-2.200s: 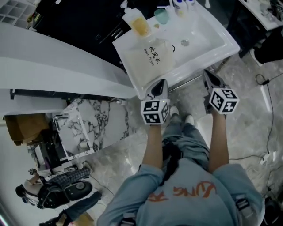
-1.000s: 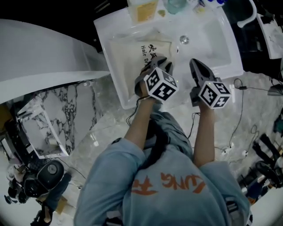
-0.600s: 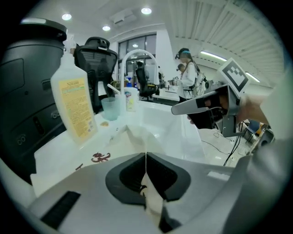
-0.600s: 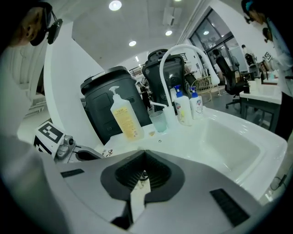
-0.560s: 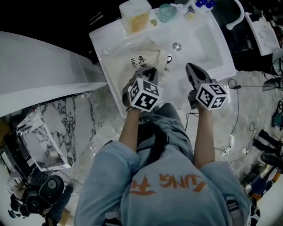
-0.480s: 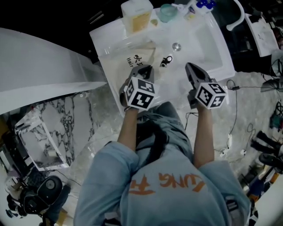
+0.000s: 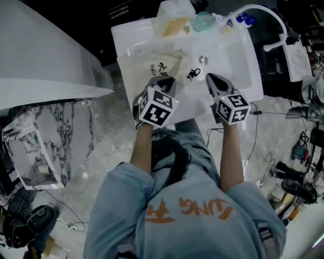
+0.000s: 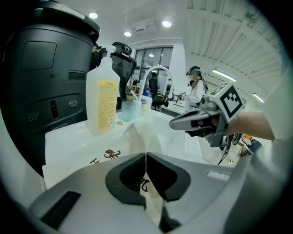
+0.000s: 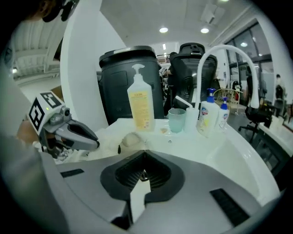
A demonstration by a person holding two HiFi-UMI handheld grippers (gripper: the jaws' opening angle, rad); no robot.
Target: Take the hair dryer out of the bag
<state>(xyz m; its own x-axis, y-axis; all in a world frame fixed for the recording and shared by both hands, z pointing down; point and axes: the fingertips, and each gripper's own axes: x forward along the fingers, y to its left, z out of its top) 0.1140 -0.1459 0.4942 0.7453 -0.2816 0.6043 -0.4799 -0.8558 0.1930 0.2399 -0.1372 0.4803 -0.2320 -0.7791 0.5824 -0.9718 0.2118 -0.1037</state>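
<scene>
A cream cloth bag (image 7: 152, 65) with black print lies on the white counter left of the sink basin. My left gripper (image 7: 167, 81) is shut on the bag's near edge, and in the left gripper view (image 8: 145, 155) the fabric (image 8: 137, 137) runs up between the closed jaws in a raised fold. My right gripper (image 7: 209, 78) hovers to the right of the bag, shut and empty (image 9: 144, 153). A small black cord end (image 7: 191, 74) lies between the two grippers. No hair dryer shows; the bag hides its contents.
At the back of the counter (image 7: 126, 35) stand a pump bottle of yellow liquid (image 9: 141, 107), a green cup (image 9: 176, 119) and two white bottles with blue caps (image 9: 208, 114). A curved faucet (image 7: 263, 12) arches over the basin (image 7: 230, 55). Cables lie on the marble floor.
My left gripper's jaws closed on the bag's near edge and drew it up and back toward me. The right gripper shifted a little toward the bag and rolled.
</scene>
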